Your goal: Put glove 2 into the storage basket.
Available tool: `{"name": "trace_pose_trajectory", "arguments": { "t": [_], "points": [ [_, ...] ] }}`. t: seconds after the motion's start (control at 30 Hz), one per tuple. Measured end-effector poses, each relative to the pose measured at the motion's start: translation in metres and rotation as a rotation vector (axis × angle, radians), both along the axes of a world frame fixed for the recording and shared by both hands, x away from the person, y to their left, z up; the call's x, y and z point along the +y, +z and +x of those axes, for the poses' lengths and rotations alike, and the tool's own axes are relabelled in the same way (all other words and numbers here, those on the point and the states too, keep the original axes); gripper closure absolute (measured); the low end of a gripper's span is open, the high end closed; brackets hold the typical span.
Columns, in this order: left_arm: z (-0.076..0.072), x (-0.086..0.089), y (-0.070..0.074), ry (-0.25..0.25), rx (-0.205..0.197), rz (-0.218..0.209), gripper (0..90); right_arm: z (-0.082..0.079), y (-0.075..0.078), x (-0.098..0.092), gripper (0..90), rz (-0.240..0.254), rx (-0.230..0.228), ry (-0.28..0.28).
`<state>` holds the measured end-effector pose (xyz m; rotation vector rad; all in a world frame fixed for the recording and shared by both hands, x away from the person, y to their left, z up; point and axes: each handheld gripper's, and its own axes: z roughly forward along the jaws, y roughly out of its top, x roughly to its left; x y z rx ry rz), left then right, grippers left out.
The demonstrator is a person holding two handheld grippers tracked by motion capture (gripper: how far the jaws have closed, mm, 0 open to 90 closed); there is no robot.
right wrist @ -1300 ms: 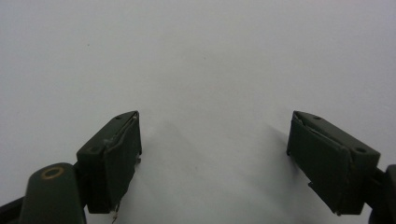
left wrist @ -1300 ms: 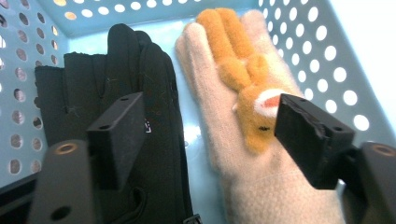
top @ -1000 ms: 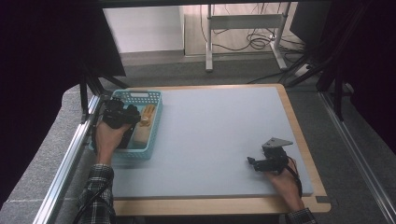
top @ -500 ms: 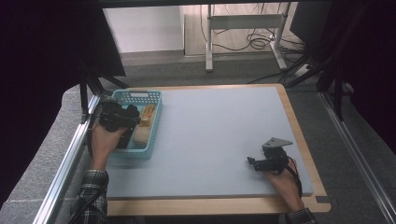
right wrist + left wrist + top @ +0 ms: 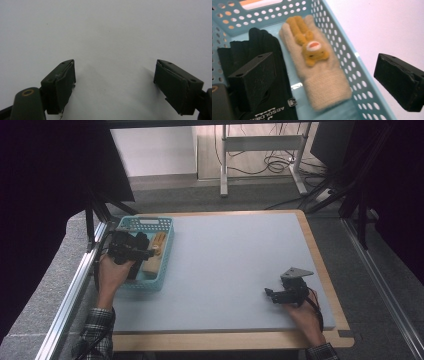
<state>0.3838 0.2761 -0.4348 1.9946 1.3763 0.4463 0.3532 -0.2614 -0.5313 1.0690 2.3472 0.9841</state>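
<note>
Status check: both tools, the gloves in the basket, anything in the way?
Left tool open over basket. Beige glove, black glove inside, released. Right tool open.

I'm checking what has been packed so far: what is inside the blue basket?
In the blue basket lie a beige glove with an orange plush animal and a black glove. The left gripper covers part of the black one.

Black glove [image 5: 265,82] partly hidden behind claw, cropped.

Left gripper [image 5: 131,251] over turquoise basket [image 5: 165,265] at 9 o'clock; right gripper [image 5: 285,296] on grey mat [image 5: 225,265] at 4 o'clock
</note>
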Motion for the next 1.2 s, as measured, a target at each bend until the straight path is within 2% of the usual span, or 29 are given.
{"name": "trace_pose_trajectory", "arguments": {
  "t": [0.3,0.6,1.2],
  "points": [
    [-0.011,-0.015,0.003,-0.046,-0.024,0.013,3.2,0.0,0.0,0.0,17.1,0.0,0.0,0.0],
    [-0.02,-0.031,0.002,-0.093,-0.044,0.005,3.2,0.0,0.0,0.0,17.0,0.0,0.0,0.0],
    [-0.035,-0.062,-0.015,-0.168,-0.067,-0.022,3.0,0.0,0.0,0.0,17.0,0.0,-0.001,-0.001]
  ]
}}
